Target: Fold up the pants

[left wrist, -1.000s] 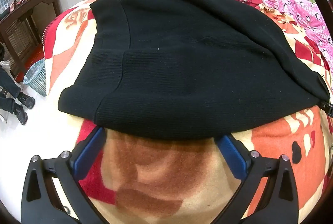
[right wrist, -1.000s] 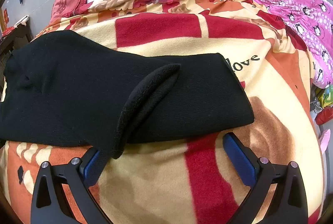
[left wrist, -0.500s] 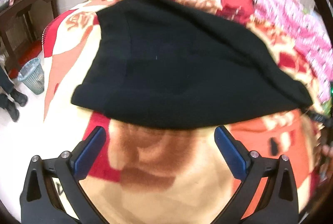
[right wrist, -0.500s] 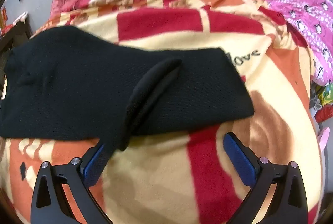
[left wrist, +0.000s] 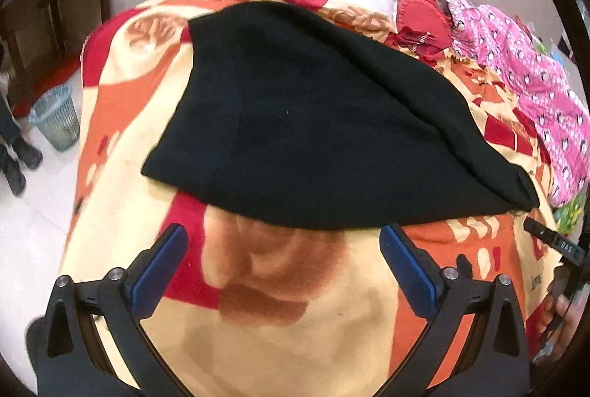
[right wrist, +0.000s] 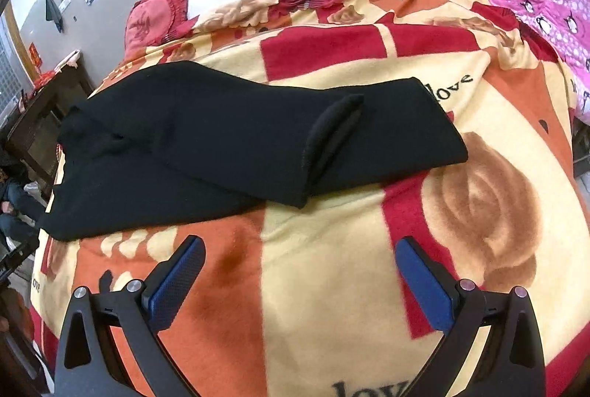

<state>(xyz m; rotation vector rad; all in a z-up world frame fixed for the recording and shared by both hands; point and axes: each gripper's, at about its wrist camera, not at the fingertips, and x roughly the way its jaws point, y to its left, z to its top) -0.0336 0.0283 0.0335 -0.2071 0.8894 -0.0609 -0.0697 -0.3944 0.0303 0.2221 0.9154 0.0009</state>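
Both my grippers have drawn back from the black pants (left wrist: 332, 124). Left gripper (left wrist: 282, 268) and right gripper (right wrist: 300, 271) hang spread, empty, released so the legs lie doubled lengthwise on the blanket (right wrist: 332, 268).

The left gripper (left wrist: 283, 242) is showing two black, ribbed plastic arms, each ending in a flat blue pad (left wrist: 159, 271) and carrying a pair of round silver screws (left wrist: 115, 274) near the hinge. The right gripper (right wrist: 298, 257) is showing the same build: black triangular frames with cut-out slots, blue textured pads (right wrist: 176, 282), and silver screw heads (right wrist: 464, 284). At the left view's far right edge, fingers (left wrist: 553, 314) with bare skin are showing.
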